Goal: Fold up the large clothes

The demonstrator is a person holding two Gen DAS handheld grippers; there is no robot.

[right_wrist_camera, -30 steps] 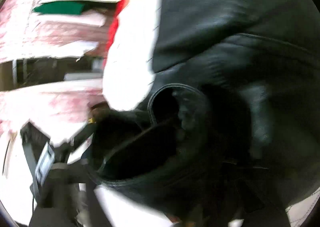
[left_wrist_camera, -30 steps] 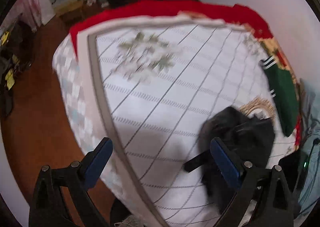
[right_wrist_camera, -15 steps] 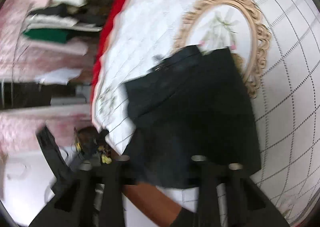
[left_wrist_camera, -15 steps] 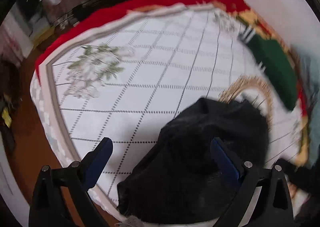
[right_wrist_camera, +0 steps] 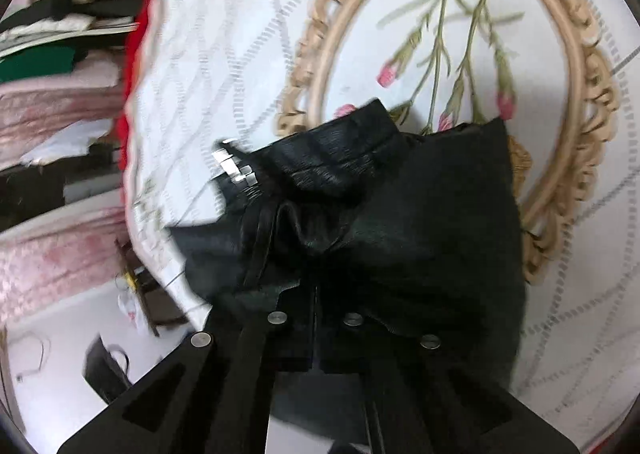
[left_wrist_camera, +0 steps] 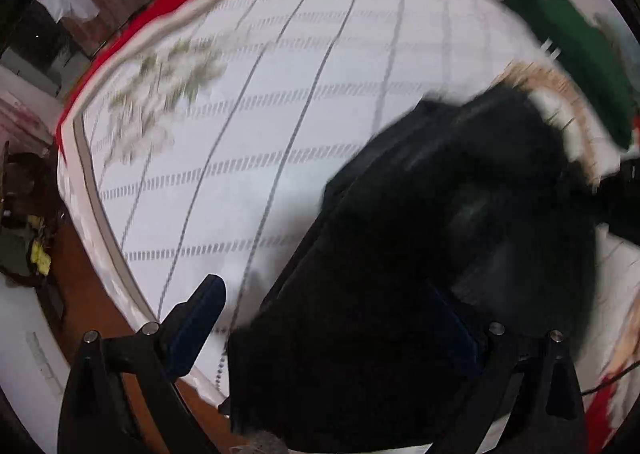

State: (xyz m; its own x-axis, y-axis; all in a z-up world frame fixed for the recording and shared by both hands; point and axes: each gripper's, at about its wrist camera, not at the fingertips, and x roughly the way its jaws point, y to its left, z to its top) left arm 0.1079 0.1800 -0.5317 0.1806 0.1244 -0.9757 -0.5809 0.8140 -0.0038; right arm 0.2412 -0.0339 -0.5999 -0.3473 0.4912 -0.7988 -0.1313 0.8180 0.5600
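A black leather-like garment [left_wrist_camera: 440,254] lies bunched on the white quilted bed cover [left_wrist_camera: 260,114], near the front edge. My left gripper [left_wrist_camera: 324,318] is open; the garment's near end lies between its fingers, the right finger dark against the cloth. In the right wrist view my right gripper [right_wrist_camera: 316,294] is shut on a fold of the black garment [right_wrist_camera: 400,222], which spreads ahead of it with a metal zipper end [right_wrist_camera: 236,170] on its left. The cover there has a beige oval frame with flowers [right_wrist_camera: 460,46].
A folded green garment with white stripes [left_wrist_camera: 572,54] lies at the bed's far right. A red blanket edge [left_wrist_camera: 132,38] runs along the far side. Wooden floor [left_wrist_camera: 92,294] lies left of the bed. Stacked clothes on shelves [right_wrist_camera: 60,34] stand beyond the bed.
The black garment has been pulled across the bed toward the front edge and now lies between my left gripper's fingers. My right gripper has drawn back with its hold and come lower over the cover.
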